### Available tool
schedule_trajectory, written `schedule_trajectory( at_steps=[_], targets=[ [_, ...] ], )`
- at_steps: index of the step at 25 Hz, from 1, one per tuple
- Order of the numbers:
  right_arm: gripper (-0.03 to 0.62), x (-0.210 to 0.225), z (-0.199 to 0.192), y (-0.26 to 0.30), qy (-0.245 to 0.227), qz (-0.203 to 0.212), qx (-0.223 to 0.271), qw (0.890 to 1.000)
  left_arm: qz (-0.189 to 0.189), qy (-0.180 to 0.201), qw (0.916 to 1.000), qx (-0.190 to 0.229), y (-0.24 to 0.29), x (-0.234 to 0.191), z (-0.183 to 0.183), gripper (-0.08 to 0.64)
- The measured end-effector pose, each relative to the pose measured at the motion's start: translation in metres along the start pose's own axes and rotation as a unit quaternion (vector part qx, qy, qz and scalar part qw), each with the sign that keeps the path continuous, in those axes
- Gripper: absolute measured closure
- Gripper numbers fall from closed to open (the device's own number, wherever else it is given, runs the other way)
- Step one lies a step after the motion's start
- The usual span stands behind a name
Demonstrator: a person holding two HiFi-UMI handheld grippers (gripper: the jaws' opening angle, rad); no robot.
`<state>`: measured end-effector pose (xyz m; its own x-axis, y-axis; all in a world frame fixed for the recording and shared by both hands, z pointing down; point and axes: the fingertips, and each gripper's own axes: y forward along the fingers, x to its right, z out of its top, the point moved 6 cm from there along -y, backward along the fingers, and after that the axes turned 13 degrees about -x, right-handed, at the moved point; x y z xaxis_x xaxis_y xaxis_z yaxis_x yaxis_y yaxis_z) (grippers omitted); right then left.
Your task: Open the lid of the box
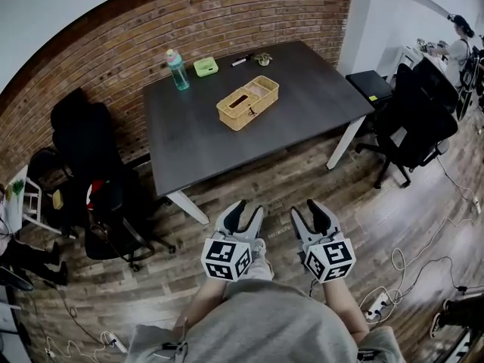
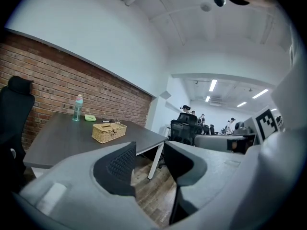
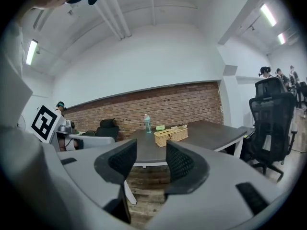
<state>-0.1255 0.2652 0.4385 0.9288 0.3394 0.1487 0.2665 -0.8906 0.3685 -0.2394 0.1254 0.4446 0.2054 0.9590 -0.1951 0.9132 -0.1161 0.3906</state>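
Observation:
A woven tan box [image 1: 248, 102] with its lid down sits near the middle of the dark table [image 1: 204, 142]. It shows small and far off in the left gripper view [image 2: 109, 132] and in the right gripper view [image 3: 171, 135]. My left gripper [image 1: 246, 209] and right gripper [image 1: 314, 209] hang side by side over the wooden floor, well short of the table's near edge. Both stand open with nothing between their jaws. Each points toward the table.
On the table's far side stand a teal bottle [image 1: 177, 70], a green container [image 1: 206, 66], a black pen [image 1: 241, 60] and a small object [image 1: 262, 58]. Black office chairs stand left [image 1: 106, 195] and right [image 1: 420, 119]. Cables [image 1: 412, 267] trail on the floor. A person [image 1: 457, 48] sits far right.

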Motion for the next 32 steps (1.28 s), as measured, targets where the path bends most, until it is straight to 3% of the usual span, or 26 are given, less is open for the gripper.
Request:
schedule_trajectory(
  at_steps=[16, 32],
  targets=[
    [0.403, 0.057, 0.080, 0.116, -0.006, -0.005, 0.009, 1.000, -0.005, 0.012, 0.9999, 0.000, 0.101, -0.074, 0.084, 0.385],
    [0.403, 0.089, 0.119, 0.208, -0.012, -0.010, 0.013, 1.000, -0.011, 0.012, 0.9999, -0.001, 0.173, -0.140, 0.123, 0.385]
  ],
)
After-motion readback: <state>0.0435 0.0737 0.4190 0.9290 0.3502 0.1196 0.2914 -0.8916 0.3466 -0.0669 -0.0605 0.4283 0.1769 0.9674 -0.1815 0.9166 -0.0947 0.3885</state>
